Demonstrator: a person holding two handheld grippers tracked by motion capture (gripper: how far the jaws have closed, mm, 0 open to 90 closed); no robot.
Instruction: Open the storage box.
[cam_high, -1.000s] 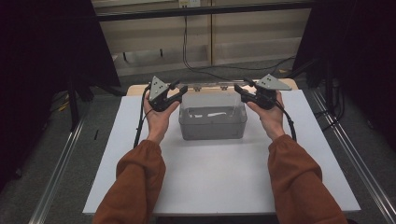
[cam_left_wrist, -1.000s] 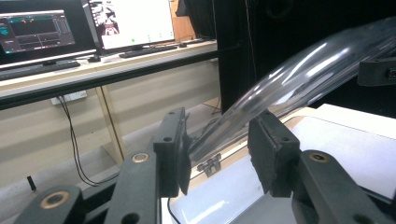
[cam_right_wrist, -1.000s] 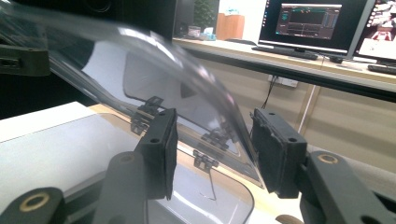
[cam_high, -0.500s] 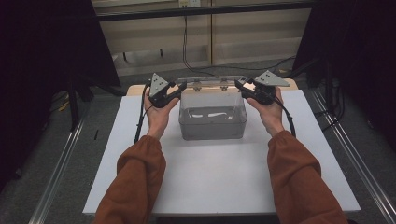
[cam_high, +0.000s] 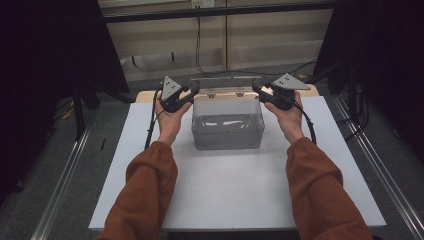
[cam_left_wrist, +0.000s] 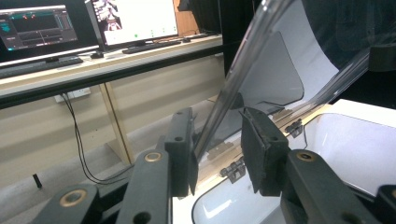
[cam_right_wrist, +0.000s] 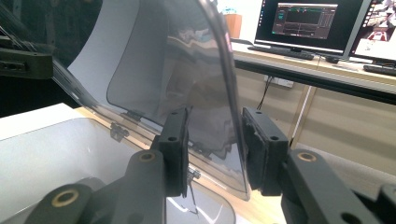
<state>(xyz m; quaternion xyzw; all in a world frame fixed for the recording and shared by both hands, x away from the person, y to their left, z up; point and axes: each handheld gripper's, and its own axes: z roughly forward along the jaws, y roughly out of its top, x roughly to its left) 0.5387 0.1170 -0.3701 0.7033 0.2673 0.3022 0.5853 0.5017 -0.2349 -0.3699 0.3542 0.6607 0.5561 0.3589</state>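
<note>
A clear plastic box (cam_high: 227, 125) sits on the white table (cam_high: 235, 190), with pale items lying inside, too blurred to identify. Its transparent hinged lid (cam_high: 227, 85) stands raised at the box's far edge. The left tongs (cam_left_wrist: 217, 149) and right tongs (cam_right_wrist: 215, 149) straddle the lid's two side edges, parted and not clamped on it

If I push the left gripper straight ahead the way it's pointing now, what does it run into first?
The clear lid. Its edge already stands between the open jaws of the left gripper, so going on would probably slide the jaws further along it. Beyond it lie the hinges at the back rim of the box; depth is unclear.
</note>
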